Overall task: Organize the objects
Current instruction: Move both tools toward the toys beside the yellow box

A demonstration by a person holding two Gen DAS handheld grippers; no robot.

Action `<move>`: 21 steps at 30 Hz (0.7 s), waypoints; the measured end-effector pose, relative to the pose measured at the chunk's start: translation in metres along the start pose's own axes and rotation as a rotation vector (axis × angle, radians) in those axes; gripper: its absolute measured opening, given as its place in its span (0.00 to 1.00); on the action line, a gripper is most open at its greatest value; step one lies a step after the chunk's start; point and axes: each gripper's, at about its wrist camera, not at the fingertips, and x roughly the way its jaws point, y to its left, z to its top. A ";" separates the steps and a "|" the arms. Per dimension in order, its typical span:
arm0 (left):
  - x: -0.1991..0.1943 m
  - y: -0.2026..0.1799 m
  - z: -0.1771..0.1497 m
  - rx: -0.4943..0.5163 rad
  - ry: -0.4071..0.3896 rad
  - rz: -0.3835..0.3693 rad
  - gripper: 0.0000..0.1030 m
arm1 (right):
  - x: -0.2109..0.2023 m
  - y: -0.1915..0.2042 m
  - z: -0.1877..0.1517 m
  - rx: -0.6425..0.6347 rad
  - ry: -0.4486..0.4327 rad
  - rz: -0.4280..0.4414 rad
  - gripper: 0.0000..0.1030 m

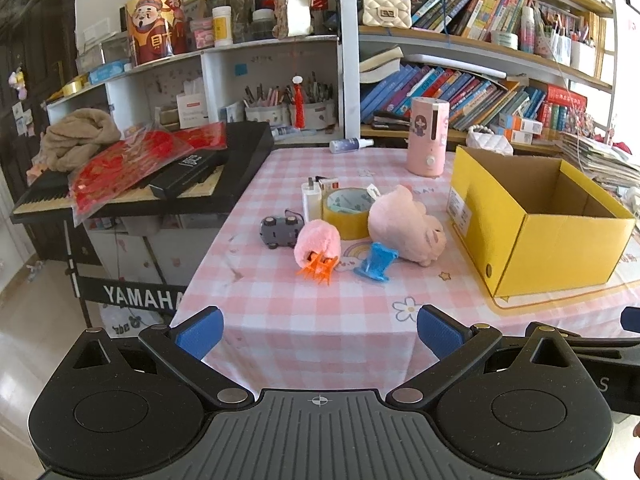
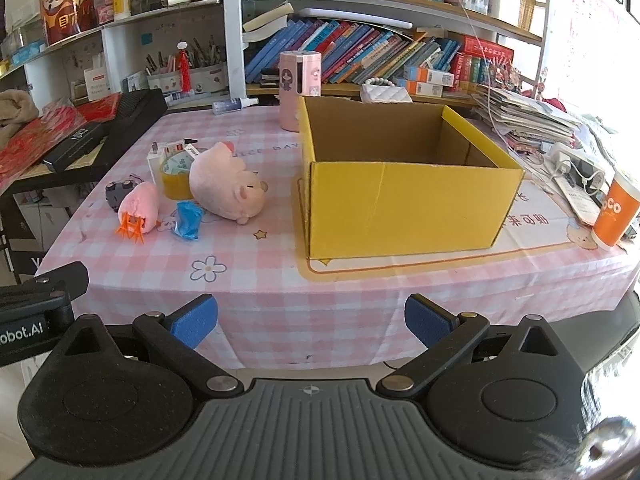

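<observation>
Beside the empty yellow cardboard box (image 2: 404,204), small toys crowd the counter; I hold both jaws released, short of them. Grabbing the soft pink plush pig (image 1: 404,224) risks toppling its touching neighbours.

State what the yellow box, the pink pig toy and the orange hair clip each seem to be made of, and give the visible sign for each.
Yellow box: likely cardboard, matte yellow outside, plain brown inside, with folded creases and flap edges.
Pink pig toy: soft plush fabric, fuzzy surface and rounded, stuffed shape.
Orange hair clip: probably hard plastic, with thin rigid teeth in a bright, slightly translucent colour.
</observation>
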 end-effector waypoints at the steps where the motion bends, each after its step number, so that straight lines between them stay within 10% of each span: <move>1: 0.001 0.002 0.000 -0.004 -0.001 -0.003 1.00 | 0.003 0.008 0.005 -0.005 -0.001 0.000 0.98; 21: 0.047 0.037 0.006 -0.070 0.061 0.030 1.00 | 0.053 0.051 0.031 -0.110 0.043 0.149 0.76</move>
